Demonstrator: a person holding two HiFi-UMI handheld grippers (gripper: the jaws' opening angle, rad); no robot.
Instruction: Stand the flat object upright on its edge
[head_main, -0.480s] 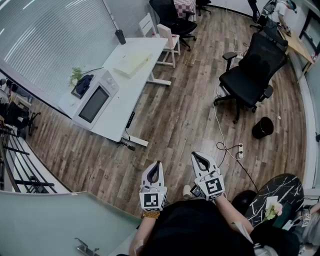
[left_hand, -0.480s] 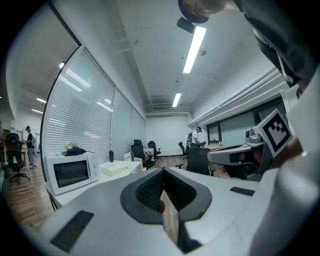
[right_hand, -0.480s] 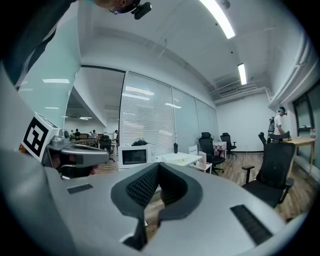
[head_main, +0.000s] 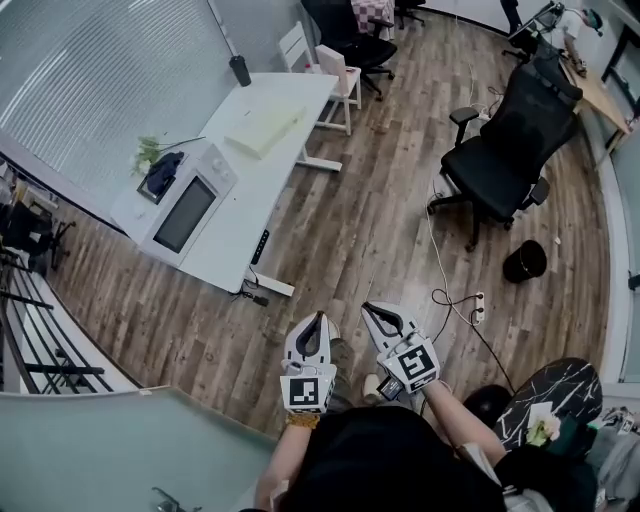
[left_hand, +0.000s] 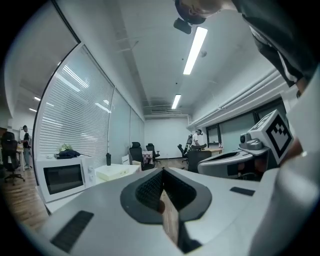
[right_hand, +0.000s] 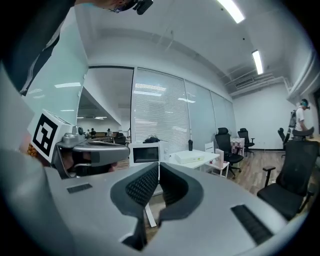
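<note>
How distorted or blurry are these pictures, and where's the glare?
Head view: fisheye curves the brown wood floor; sharp, evenly lit. Left gripper view: dark round vignette, ceiling strip light glares, shut left gripper soft up close. Right gripper view: same vignette, shut right gripper soft too.

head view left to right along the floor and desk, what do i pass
microwave → left hand-held gripper → right hand-held gripper → power strip → black bin
</note>
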